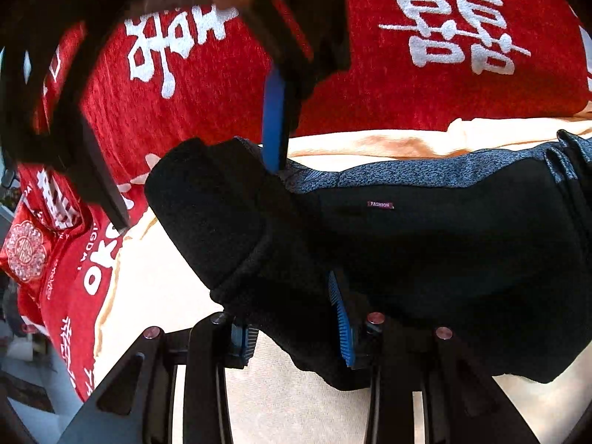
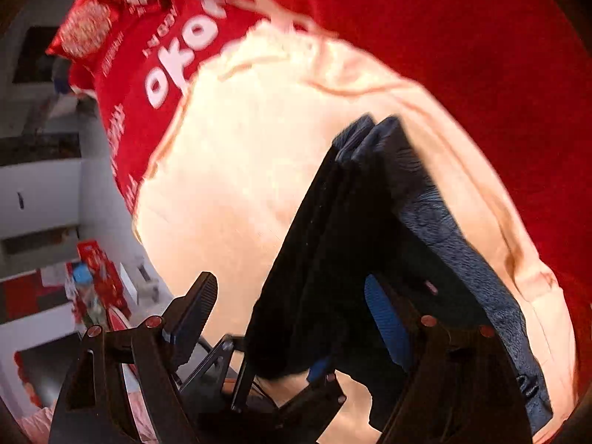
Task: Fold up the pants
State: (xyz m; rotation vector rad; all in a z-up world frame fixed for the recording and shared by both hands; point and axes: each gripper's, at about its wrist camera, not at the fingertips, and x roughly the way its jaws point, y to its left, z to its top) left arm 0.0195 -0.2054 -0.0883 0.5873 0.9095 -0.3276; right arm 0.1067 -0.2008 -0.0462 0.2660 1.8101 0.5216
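Note:
Black pants (image 1: pixel 425 251) with a grey fleece lining and a small FASHION tag lie partly folded on a cream cloth (image 1: pixel 155 296). My left gripper (image 1: pixel 296 336) is open, its blue-padded fingers (image 1: pixel 344 325) spread around the folded leg end. My right gripper shows in the left wrist view (image 1: pixel 199 188) from above, open, one blue pad touching the pants. In the right wrist view the pants (image 2: pixel 333 244) hang in layers over my right gripper (image 2: pixel 292 318), which is open with one blue finger (image 2: pixel 388 318) under the fabric.
A red blanket (image 1: pixel 229 88) with white characters covers the surface around the cream cloth (image 2: pixel 240 170). White shelves and red packages (image 2: pixel 96 281) stand at the left of the right wrist view.

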